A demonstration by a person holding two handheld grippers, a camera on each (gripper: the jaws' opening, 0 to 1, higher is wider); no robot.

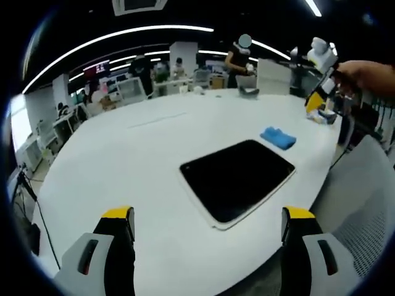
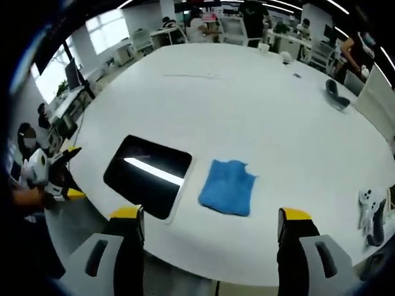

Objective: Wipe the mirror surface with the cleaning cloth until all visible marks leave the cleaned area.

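Note:
A dark rectangular mirror [image 1: 237,177] with a white rim lies flat on the white table [image 1: 154,160]. Beyond its far right corner sits a folded blue cleaning cloth [image 1: 278,137]. My left gripper [image 1: 210,228] stands open at the table's near edge, apart from the mirror. The right gripper [image 1: 322,86] hangs in the air at the far right, held by a hand. In the right gripper view the cloth [image 2: 228,187] lies just ahead between the open jaws of my right gripper [image 2: 210,228], with the mirror [image 2: 148,174] to its left. The left gripper [image 2: 52,176] shows at the left edge.
A white hand controller [image 2: 370,213] lies near the table's right edge, with a dark object [image 2: 334,92] farther off. Desks, monitors and people fill the office behind the table. A mesh chair back [image 1: 364,203] stands at the right.

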